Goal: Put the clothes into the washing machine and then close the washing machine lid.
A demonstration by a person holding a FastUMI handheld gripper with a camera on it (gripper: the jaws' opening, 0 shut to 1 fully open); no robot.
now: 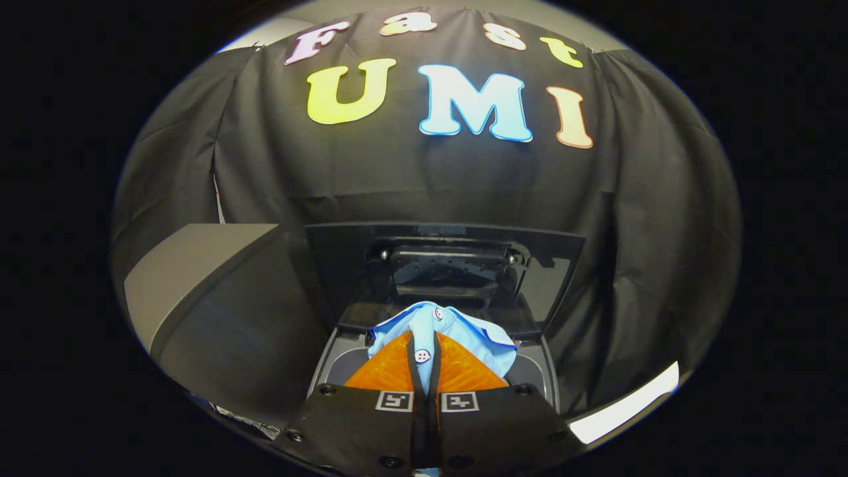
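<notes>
A light blue buttoned shirt (pixel 450 328) hangs bunched between my fingers, with my gripper (pixel 424 351) shut on a strip of its cloth. The shirt is held above the washing machine (pixel 331 361), a grey top-loader just beyond and below my fingers. Its dark glass lid (pixel 556 271) stands raised behind the shirt, and the machine's opening lies under the cloth, mostly hidden by it and by my fingers.
A grey box-like surface (pixel 199 271) stands to the left of the machine. Black booth cloth (pixel 636 252) hangs close behind and to the right of the raised lid.
</notes>
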